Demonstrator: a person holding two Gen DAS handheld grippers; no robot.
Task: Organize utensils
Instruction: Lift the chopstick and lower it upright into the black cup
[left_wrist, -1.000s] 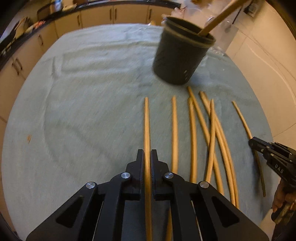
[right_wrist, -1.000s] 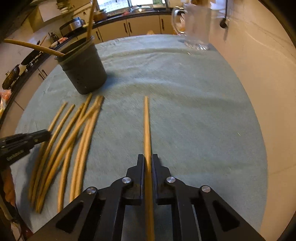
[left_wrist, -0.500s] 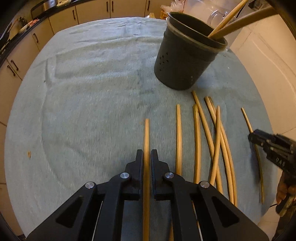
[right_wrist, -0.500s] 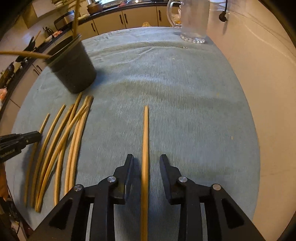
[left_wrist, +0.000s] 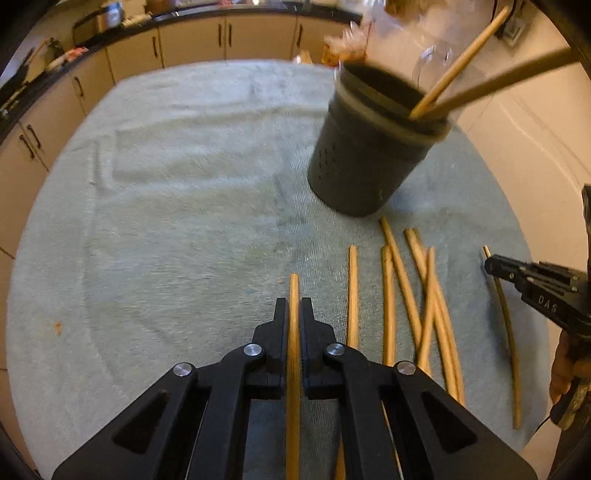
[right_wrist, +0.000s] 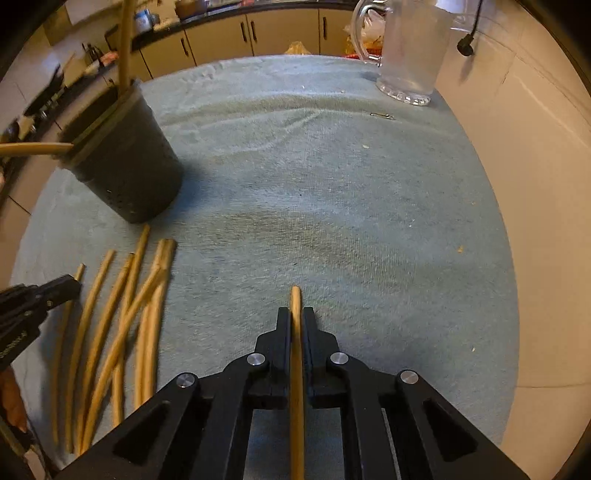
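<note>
My left gripper (left_wrist: 294, 308) is shut on a wooden chopstick (left_wrist: 293, 295) that runs forward between its fingers. My right gripper (right_wrist: 295, 317) is shut on another wooden chopstick (right_wrist: 295, 301). A dark perforated utensil holder (left_wrist: 365, 158) stands ahead to the right with two chopsticks leaning out of it; it also shows at the left in the right wrist view (right_wrist: 125, 166). Several loose chopsticks (left_wrist: 406, 295) lie on the pale green towel (left_wrist: 184, 203) between the two grippers, also seen in the right wrist view (right_wrist: 122, 314).
A clear glass pitcher (right_wrist: 410, 48) stands at the far right edge of the towel (right_wrist: 369, 203). Kitchen cabinets (left_wrist: 192, 40) and a cluttered dark counter run behind. A beige wall (right_wrist: 535, 147) borders the right side.
The right gripper opened on its chopstick, slid back along it and shut again nearer the tip. The left gripper, still shut on its chopstick, moved closer to the holder.
</note>
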